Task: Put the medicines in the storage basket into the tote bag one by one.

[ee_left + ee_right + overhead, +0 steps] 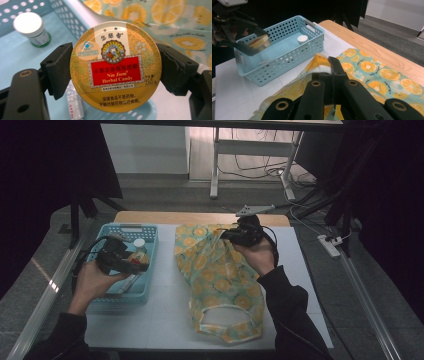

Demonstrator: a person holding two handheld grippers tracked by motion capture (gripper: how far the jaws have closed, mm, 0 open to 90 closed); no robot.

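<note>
My left gripper (115,75) is shut on a round gold tin (115,65) labelled Herbal Candy, its pads (58,70) pressing on the tin's rim from both sides. In the high view that gripper (131,262) holds the tin (137,257) above the light-blue basket (150,232). My right gripper (226,236) is shut on the lifted edge of a yellow bag with an orange-slice print (220,285), which lies on the white mat. In the right gripper view its jaws (332,62) pinch the bag (367,72), with the basket (287,60) and the tin (259,41) beyond.
A small white-capped bottle (31,27) stands in the basket, and a small white pack (73,102) lies on its floor. The wooden table edge (200,217) runs along the back. A power strip (329,245) lies on the floor at the right.
</note>
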